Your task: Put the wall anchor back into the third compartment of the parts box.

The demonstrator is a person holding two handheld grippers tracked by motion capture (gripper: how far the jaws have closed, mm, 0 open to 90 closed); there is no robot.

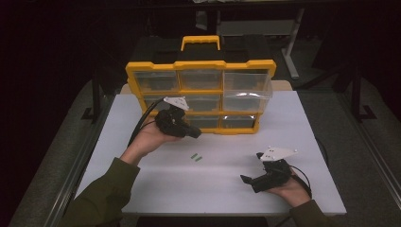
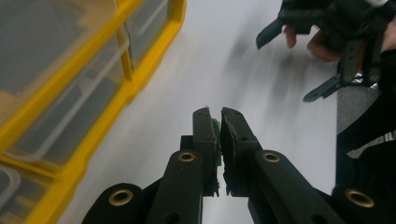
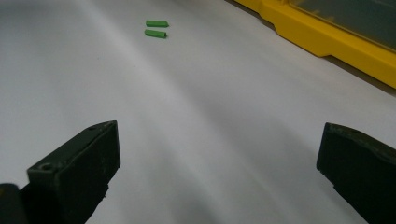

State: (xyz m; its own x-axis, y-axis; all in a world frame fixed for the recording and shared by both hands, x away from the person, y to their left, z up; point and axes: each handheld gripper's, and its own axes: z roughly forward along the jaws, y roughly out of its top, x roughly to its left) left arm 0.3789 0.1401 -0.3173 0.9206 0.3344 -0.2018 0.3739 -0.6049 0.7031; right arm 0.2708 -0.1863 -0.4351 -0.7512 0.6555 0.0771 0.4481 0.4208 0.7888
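At the near edge of the white counter (image 1: 302, 142), on the person's right side, the right claw (image 1: 250, 178) lies low in the hand, and its two black jaws stand wide apart with nothing between them. Its grey three-cornered plate sits on top, and the cable goes back toward the sleeve. From the right gripper view, bare counter is seen between the jaws.

Farther in, near the middle of the counter, two small green pieces (image 1: 196, 156) lie flat, just beside each other and almost parallel. They are apart from both claws. In the right gripper view they are seen beyond the jaws, toward the upper left (image 3: 156, 28).

Beyond them, on the left side, the left claw (image 1: 195, 133) is held above the counter in an upturned hand, close in front of the organizer. Its jaws are pressed nearly together, and the left gripper view shows a thin green piece (image 2: 217, 135) clamped between them, with only its edge visible in the narrow gap.

At the far side of the counter stands the yellow organizer (image 1: 201, 65) with clear plastic drawers in three rows and a yellow handle on top. One drawer (image 1: 247, 97) on the right side is pulled out. What is inside the drawers I cannot tell
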